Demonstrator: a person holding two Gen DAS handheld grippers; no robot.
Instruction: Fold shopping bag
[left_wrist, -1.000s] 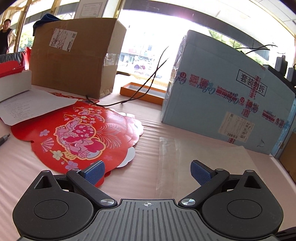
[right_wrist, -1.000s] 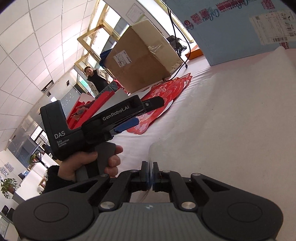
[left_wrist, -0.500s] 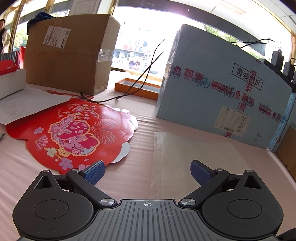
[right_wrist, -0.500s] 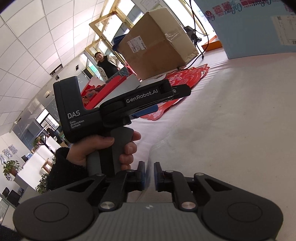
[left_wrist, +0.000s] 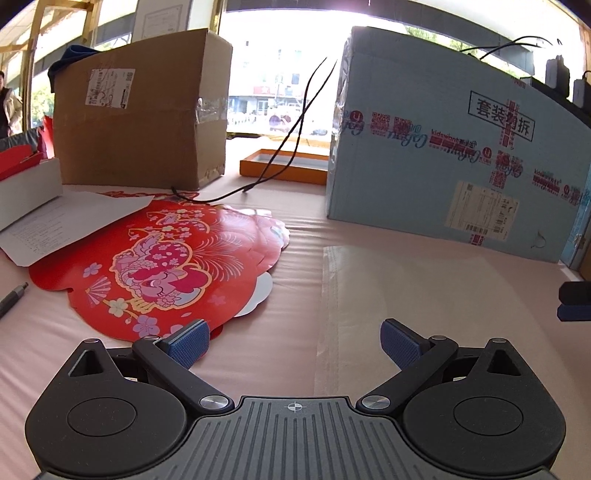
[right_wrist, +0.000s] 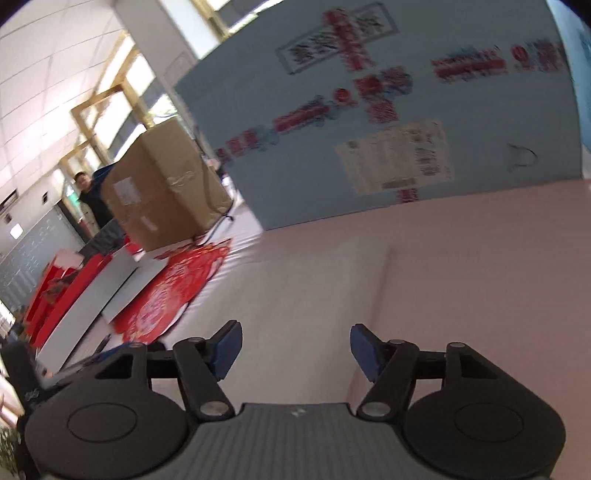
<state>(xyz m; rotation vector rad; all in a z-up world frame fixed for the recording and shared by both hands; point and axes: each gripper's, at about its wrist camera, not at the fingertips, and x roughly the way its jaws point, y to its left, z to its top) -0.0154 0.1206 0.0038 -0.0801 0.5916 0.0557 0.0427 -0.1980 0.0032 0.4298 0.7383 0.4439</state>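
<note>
Hovering low over the pink table (left_wrist: 258, 354), the left hand-held gripper (left_wrist: 293, 341) points level toward the far boxes, its blue pads (left_wrist: 188, 341) spread wide with nothing between them. The right hand-held gripper (right_wrist: 293, 347) is tilted, so its view leans, and it too is spread wide and holds nothing; its picture is blurred. In the left view the tips of the right hand-held gripper show at the right edge, just above the table.

The shopping bag (left_wrist: 399, 295), clear and nearly see-through, lies flat on the table just beyond the left hand-held gripper's fingers, with its left edge as a pale strip running away from the camera. In the right view it appears as a faint sheet (right_wrist: 332, 295) in front of the fingers. Neither hand-held gripper touches it as far as can be seen.

Left of the bag lies a red paper decoration (left_wrist: 159, 269) with pink flowers, partly under a white printed sheet (left_wrist: 66, 221). Beyond the bag stands a light-blue carton (left_wrist: 443, 147). Left of the bag and further back are a brown cardboard box (left_wrist: 140, 114), a black cable (left_wrist: 291, 147) and an orange tray (left_wrist: 284, 166).
</note>
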